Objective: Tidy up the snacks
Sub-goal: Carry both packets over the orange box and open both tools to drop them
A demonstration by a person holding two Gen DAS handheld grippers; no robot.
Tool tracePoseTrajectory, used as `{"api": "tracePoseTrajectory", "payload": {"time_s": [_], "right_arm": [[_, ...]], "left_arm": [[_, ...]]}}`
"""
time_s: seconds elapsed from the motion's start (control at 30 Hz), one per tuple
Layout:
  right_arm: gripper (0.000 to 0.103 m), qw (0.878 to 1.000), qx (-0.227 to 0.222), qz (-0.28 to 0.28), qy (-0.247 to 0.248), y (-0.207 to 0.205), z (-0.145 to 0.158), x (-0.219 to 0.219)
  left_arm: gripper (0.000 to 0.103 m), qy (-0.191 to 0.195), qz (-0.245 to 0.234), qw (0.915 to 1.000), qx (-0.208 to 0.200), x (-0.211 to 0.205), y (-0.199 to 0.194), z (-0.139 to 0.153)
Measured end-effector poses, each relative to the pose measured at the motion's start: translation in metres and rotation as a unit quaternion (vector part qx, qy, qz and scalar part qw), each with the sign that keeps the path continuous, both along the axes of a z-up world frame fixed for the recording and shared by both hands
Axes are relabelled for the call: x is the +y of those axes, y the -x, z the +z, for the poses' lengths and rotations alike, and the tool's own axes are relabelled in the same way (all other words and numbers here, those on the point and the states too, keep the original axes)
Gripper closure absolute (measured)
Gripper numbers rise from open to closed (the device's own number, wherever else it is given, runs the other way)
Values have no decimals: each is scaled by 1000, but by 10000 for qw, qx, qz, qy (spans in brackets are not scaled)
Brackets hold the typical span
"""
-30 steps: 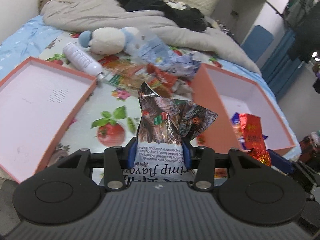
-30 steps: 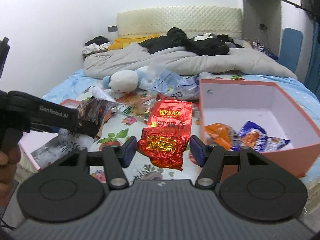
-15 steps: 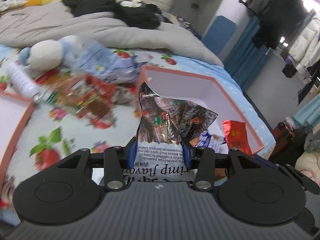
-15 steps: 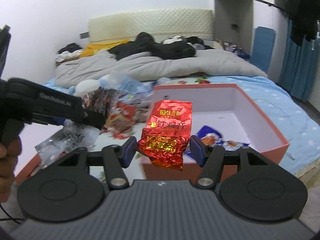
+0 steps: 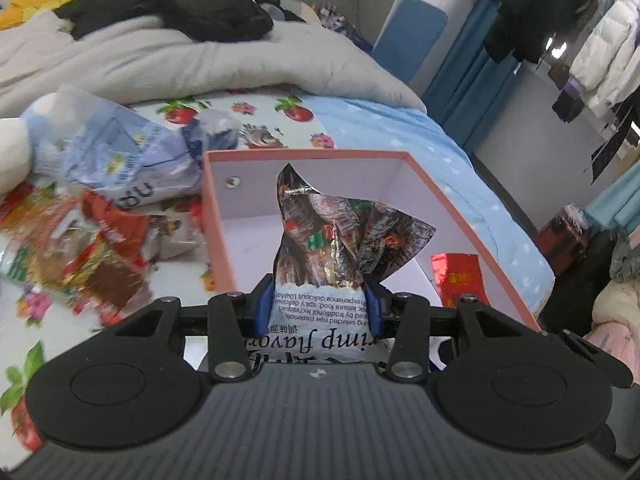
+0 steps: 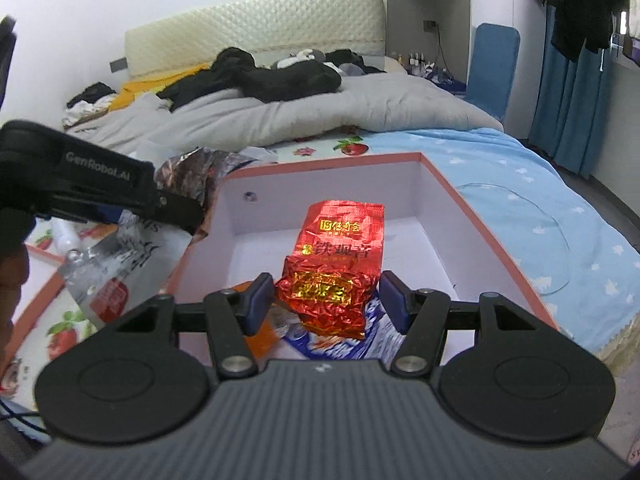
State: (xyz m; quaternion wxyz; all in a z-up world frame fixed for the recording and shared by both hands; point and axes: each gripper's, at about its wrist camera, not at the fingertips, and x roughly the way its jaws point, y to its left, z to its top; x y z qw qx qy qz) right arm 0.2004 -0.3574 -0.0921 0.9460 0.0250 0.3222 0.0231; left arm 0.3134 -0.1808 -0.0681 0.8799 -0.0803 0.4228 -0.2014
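My left gripper [image 5: 320, 294] is shut on a dark foil shrimp-flavour snack bag [image 5: 340, 240], which it holds upright above the near part of the open pink box [image 5: 304, 154]. My right gripper [image 6: 326, 286] is shut on a crumpled red foil tea packet [image 6: 336, 256] and hangs over the same pink box [image 6: 320, 164]. In the left wrist view the red tea packet [image 5: 456, 276] shows at the right, inside the box outline. The left tool's black arm [image 6: 100, 186] crosses the right wrist view at the left. A blue snack packet [image 6: 340, 344] and an orange one [image 6: 260, 340] lie in the box.
Several loose snack packets [image 5: 100, 252] lie on the fruit-print sheet left of the box, beside a blue-white plastic bag [image 5: 132, 152] and a plush toy [image 5: 12, 148]. A grey duvet [image 5: 200, 60] fills the back. A second pink tray [image 6: 36, 304] sits at the far left.
Both grippers have swung to the right with their packets, from over the sheet and snack pile to above the pink box. Neither grip has changed.
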Motion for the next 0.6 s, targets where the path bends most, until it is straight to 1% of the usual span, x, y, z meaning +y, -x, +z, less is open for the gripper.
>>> {"api": "tracePoseTrajectory", "payload": {"time_s": [0.13,0.3,0.43,0.53,0.57,0.6], "right_arm": [[42,9998,81,-122,-98,-21,-13,-12],[42,9994,213,-184,-206,-39,-28,-20],[41,9988,346,-204,-290,-51,-37,-21],[40,9986,421,-150,-296,-50,-39,-19],[39,9985,444,-154,-267,-50,-38,-18],[37,9985,452,-164,-272,-49,-37,-18]], "left_arm": [[53,-171,-176,9997,59,-21,-26,-15],[53,-321,-266,9990,163,-29,-52,-33],[52,-425,-371,9982,181,-32,-60,-41],[52,-459,-380,9981,148,-32,-60,-40],[49,-464,-388,9981,138,-31,-58,-39],[41,-472,-394,9980,139,-31,-57,-38]]}}
